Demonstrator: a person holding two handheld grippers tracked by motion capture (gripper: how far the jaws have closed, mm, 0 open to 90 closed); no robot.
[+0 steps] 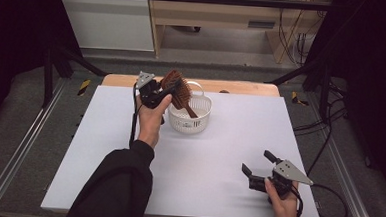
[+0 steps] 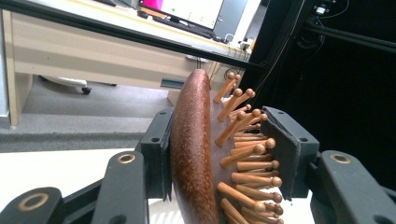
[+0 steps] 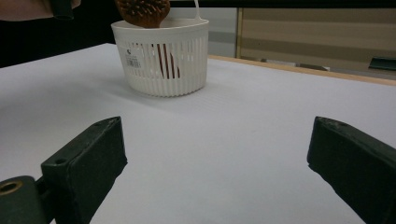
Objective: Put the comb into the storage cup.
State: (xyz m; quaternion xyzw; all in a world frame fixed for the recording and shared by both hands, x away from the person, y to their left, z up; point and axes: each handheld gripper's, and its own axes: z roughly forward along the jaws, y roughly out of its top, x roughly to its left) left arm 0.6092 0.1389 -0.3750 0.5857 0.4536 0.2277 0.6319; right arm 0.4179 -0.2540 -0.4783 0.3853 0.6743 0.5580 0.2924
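white tabletop point(image 1: 203, 164) | we pinch brush point(image 1: 178, 90) head w/ L claw point(image 1: 164, 93), handle down in basket point(image 1: 190, 119) | R claw point(image 1: 258, 167) spread, well apart

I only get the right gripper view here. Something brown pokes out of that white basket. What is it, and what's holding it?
Observer: A wooden hairbrush; the left gripper clamps its head, handle down in the basket.
Operator: Clamped how?
Observer: One jaw on the smooth back, the other against the wooden pins.
Operator: And the gripper I'm riding on?
Observer: The right gripper is open, low over the white table, near the person.
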